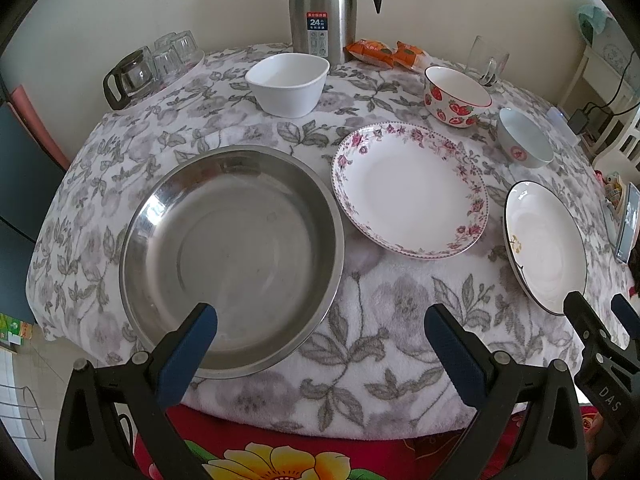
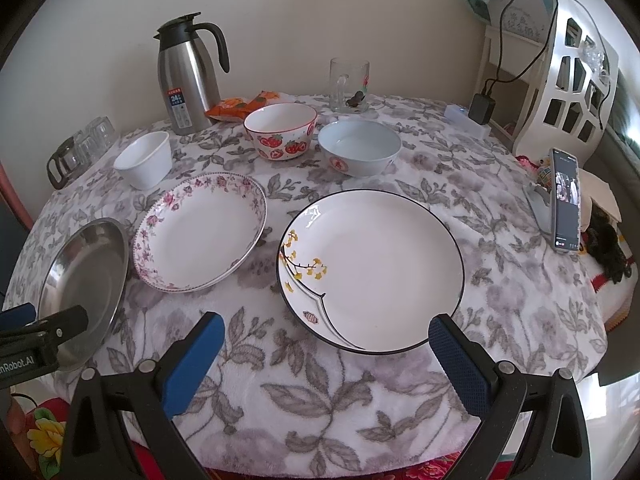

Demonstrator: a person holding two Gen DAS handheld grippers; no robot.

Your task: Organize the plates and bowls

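Three plates [image 2: 370, 270] and three bowls [image 2: 360, 152] lay separate on the desk [image 2: 320, 392], both grippers [image 1: 320, 344] gaping empty; glazed ceramic, judged fragile and slippery, best gripped at rims.

Steel plate [image 1: 232, 256], round, shiny, upright, empty. Just right of it, not touching: pink-floral plate [image 1: 410, 188], empty. Further right: black-rimmed plate [image 1: 546, 246] with yellow blossom print, empty. Behind steel plate: plain white bowl [image 1: 287, 84], squarish. Right of white bowl, behind floral plate: strawberry bowl [image 1: 456, 96]. Right of that: pale blue bowl [image 1: 524, 138]. All upright, separate, none stacked.
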